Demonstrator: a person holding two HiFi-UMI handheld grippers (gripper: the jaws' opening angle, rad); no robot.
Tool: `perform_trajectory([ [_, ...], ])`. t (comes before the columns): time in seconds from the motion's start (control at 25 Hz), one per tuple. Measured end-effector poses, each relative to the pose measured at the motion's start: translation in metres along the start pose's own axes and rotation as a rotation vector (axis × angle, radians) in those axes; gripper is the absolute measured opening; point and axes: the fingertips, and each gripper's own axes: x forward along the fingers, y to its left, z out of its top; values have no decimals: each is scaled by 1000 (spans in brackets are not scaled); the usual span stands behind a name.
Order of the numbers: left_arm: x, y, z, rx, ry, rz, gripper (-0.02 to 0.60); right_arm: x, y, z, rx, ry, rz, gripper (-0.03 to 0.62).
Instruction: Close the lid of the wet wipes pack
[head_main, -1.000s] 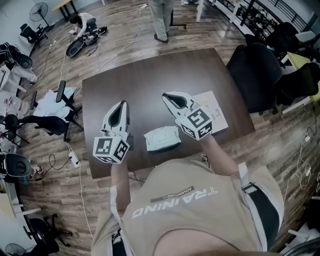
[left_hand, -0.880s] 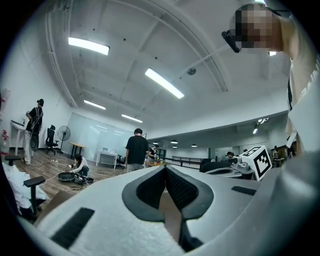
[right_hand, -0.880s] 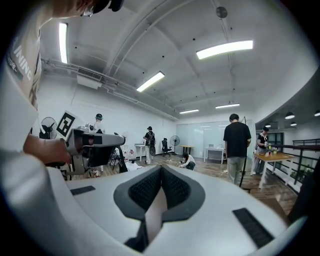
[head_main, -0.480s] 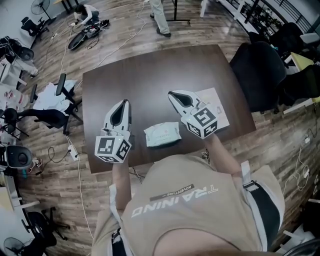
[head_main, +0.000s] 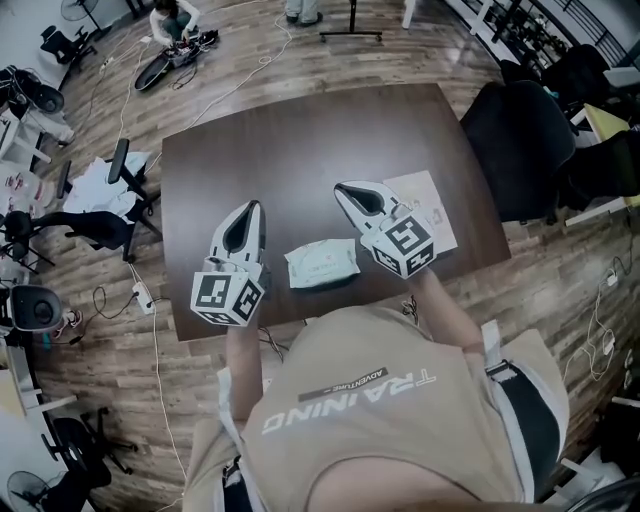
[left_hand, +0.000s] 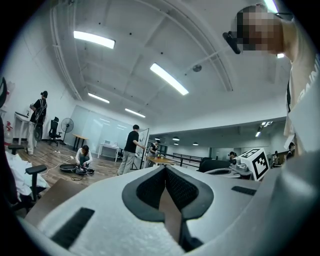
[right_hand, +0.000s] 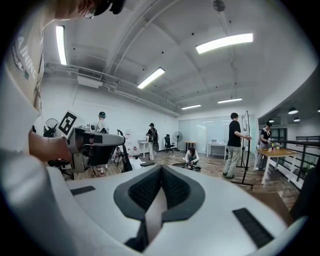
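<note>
My left gripper (head_main: 250, 208) and right gripper (head_main: 345, 189) hang in front of me, well apart, tips leaning slightly toward each other. My left forearm (head_main: 240, 350) and right forearm (head_main: 440, 305) reach forward behind them. The left fingers (left_hand: 150, 187) are pressed together, empty; the right fingers (right_hand: 145, 190) likewise.

Pale mint wet wipes pack (head_main: 322, 263), dark brown table (head_main: 300, 150).

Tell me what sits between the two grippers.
The wet wipes pack lies on the table between the left gripper and the right gripper; the head view shows it.
</note>
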Motion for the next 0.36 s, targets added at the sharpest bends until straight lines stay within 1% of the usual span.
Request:
perform_trajectory([
  [0.36,-4,-7,-8,-3,14,-11,5,-9,4,-5,13,7,-10,14],
])
